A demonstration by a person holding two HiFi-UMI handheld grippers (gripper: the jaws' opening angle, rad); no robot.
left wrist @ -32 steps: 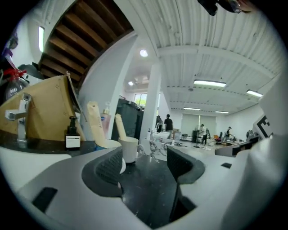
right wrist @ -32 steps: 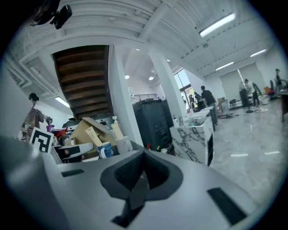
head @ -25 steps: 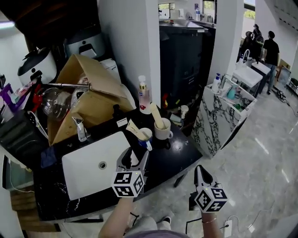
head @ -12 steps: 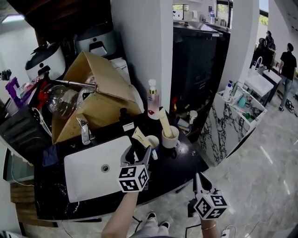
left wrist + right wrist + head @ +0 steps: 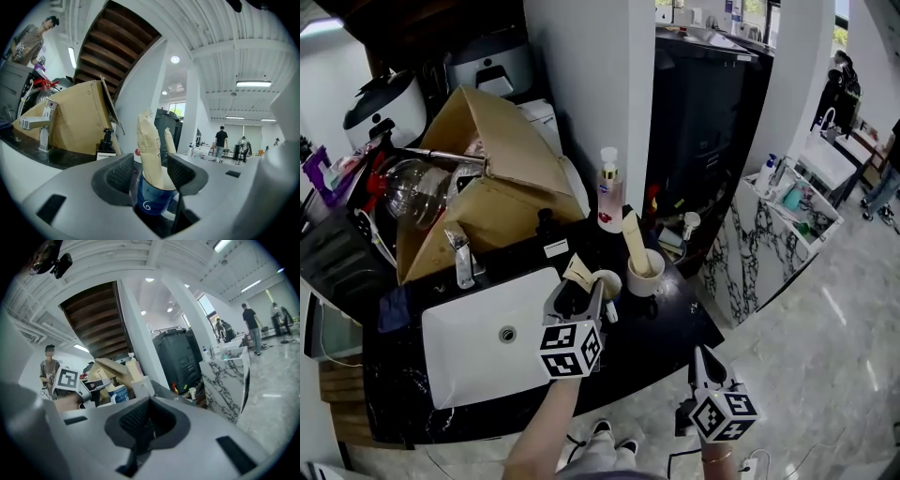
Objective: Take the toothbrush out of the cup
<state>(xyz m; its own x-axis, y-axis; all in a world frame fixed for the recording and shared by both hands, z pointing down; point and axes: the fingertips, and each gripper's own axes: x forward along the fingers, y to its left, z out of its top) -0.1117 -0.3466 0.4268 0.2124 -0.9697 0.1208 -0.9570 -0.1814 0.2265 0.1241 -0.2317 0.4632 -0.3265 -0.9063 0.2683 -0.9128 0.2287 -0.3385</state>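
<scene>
Black surface (image 5: 661, 339), toward its right edge: your left tongs (image 5: 150, 171) are closing round the near-upright toothbrush (image 5: 149, 140) in the cup (image 5: 152, 200), not yet gripping.

The left gripper's (image 5: 579, 292) closing jaws, blue cup (image 5: 607, 279) between them, hide its side.

The cup (image 5: 152, 199) is glossy blue, the toothbrush (image 5: 150, 145) wrapper matt paper, the desk (image 5: 661, 323) polished black, the faucet (image 5: 461, 258) bright metal.
</scene>
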